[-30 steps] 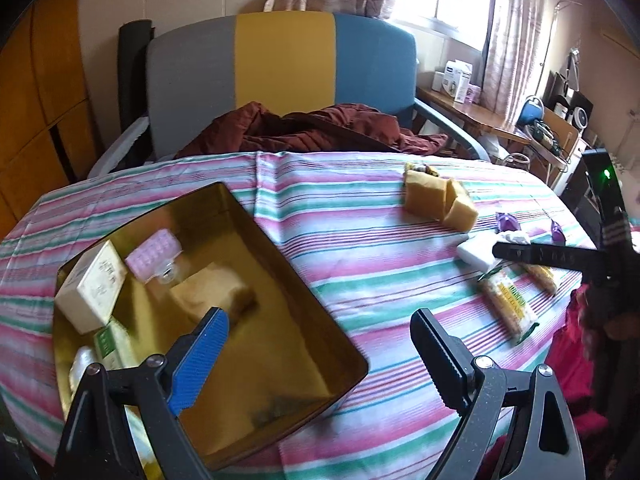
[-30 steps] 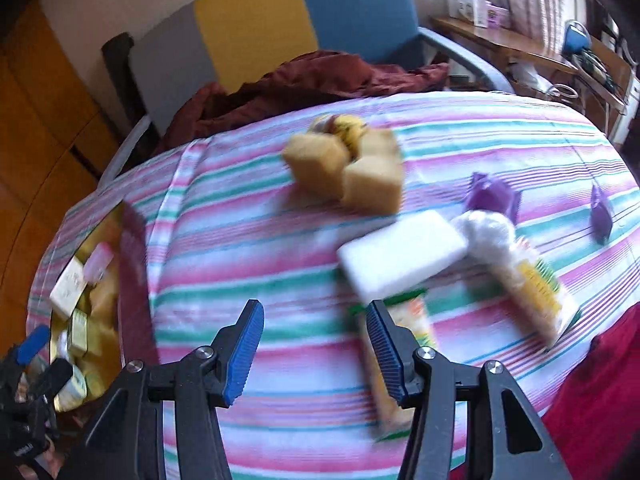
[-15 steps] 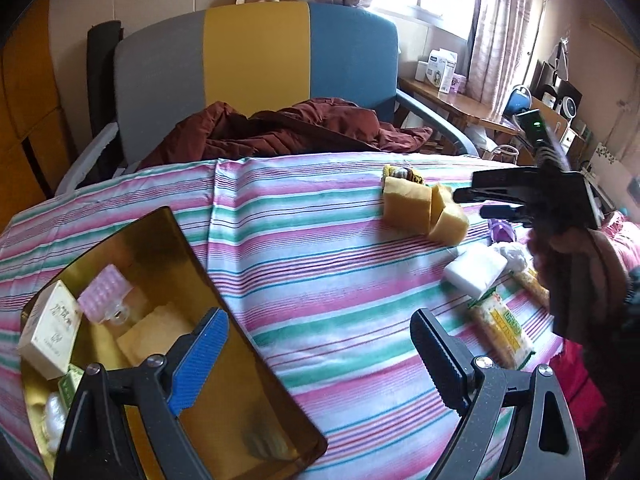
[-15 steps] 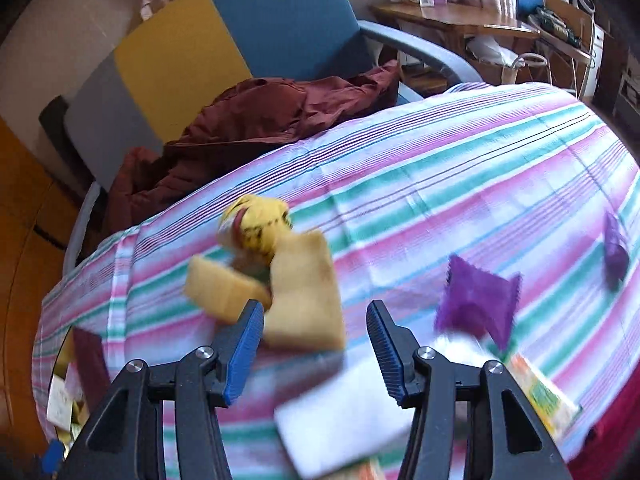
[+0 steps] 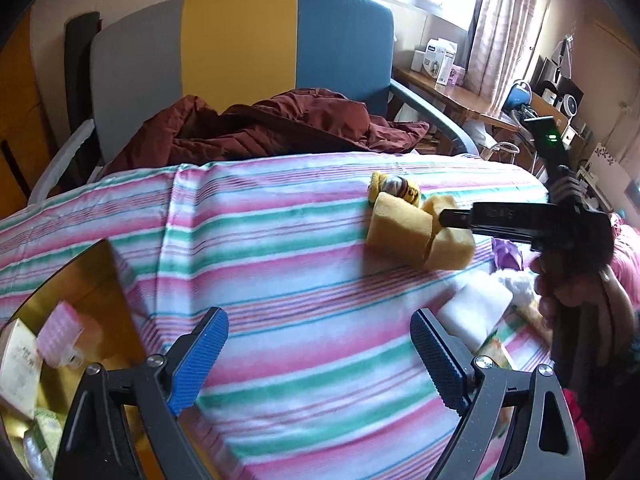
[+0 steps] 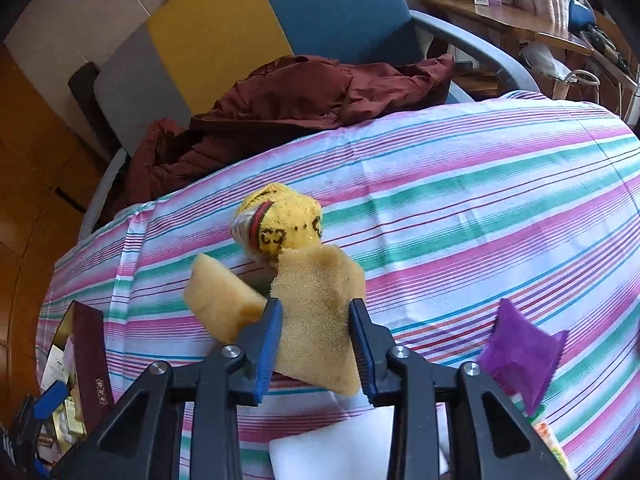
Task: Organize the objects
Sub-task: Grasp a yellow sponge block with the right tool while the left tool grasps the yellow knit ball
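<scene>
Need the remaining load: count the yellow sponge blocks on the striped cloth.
2, possibly a third hidden. One sponge block sits between the right gripper fingers; the other sponge block lies just left of it, below the yellow sock ball.

Wrist views (both tableward), shared sponges [image 5: 402, 230]

Setting: a home living rm. A tricolour armchair [image 5: 240, 48] is standing at top centre w/ a maroon jacket [image 5: 272, 124] lying on it; curtains [image 5: 504, 20] are hanging at the window, upper right; a striped tablecloth [image 5: 280, 248] is covering the table.
</scene>
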